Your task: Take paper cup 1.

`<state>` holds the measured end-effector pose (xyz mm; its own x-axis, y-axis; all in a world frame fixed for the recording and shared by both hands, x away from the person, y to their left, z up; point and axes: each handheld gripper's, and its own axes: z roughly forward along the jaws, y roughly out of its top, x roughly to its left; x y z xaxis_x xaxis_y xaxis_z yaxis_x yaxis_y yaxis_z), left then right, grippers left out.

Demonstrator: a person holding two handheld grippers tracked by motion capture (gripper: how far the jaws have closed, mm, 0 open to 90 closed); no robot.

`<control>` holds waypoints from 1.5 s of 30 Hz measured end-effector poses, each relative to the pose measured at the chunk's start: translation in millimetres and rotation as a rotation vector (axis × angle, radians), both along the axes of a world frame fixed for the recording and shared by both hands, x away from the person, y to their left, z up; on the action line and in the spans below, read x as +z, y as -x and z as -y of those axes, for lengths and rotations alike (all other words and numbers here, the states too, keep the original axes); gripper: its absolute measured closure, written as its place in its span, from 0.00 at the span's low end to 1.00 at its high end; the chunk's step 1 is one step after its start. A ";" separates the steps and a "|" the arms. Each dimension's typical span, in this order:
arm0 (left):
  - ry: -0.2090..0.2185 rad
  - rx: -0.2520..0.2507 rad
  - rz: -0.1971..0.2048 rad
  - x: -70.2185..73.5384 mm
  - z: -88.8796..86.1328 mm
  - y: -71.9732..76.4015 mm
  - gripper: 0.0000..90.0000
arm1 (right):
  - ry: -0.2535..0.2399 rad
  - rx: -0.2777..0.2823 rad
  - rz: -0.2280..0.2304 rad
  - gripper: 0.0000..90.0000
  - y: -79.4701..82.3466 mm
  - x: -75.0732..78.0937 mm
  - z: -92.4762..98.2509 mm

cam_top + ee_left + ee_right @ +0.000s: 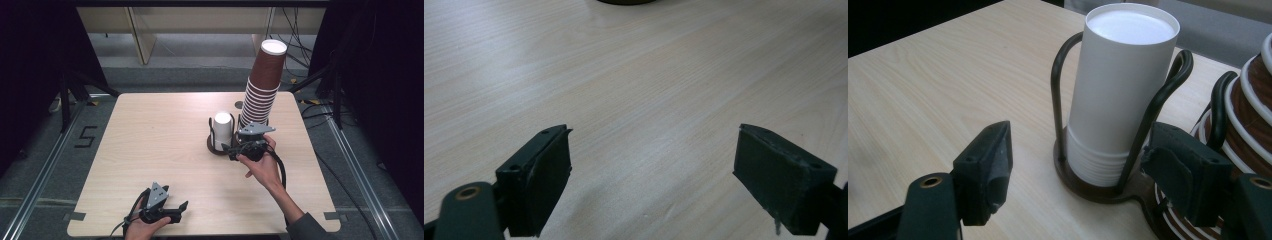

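Right gripper view, brown cup stack (1248, 115) cut off, right hand-held gripper (1088, 165) parted, empty, left hand-held gripper (651, 175) likewise.

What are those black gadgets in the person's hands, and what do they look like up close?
They are hand-held tongs. The left tongs and right tongs are black, each topped by a grey three-cornered plate, with a black cable trailing back past the wrist. Up close, each ends in two blocky black jaws with small screw holes. A dark grey sleeve covers the person's right forearm.
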<state>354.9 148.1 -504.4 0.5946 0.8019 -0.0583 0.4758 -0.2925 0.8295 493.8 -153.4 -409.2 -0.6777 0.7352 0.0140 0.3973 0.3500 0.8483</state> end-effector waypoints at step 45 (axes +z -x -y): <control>0.009 -0.011 -0.007 0.4 0.7 1.1 0.16 | 0.043 -0.187 0.045 0.32 -63.8 8.2 -48.7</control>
